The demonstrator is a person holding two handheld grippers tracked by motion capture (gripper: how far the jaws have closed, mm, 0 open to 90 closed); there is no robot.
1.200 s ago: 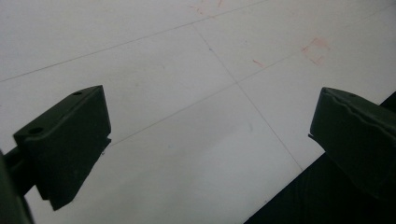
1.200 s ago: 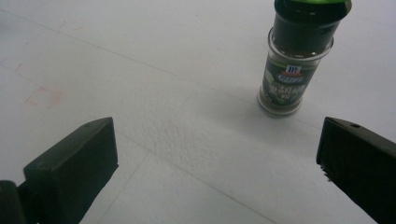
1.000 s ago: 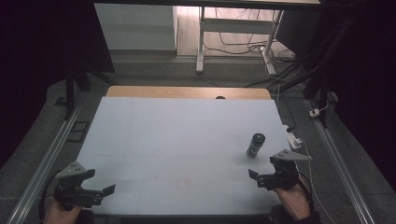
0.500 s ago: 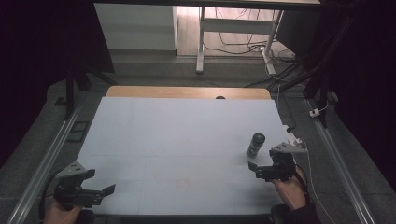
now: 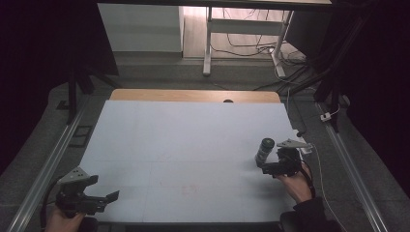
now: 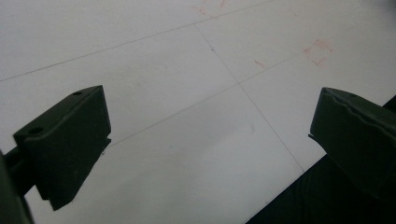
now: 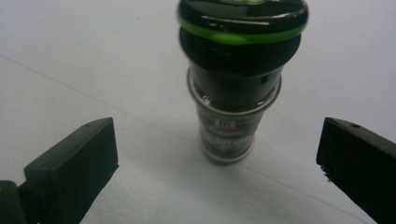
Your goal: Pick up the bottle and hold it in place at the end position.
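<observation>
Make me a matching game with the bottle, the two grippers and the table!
Things:
1. bottle
2. left gripper
3. right gripper
4. table

Clues:
A. white, with faint red marks
B. open, just short of the bottle
C. upright, black cap with a green ring
D. open, at the near left corner, over bare table

Pairs: 1-C, 2-D, 3-B, 4-A

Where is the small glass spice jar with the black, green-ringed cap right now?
In the high view, the jar stands upright near the table's right edge, just ahead of the open right claw.
</observation>
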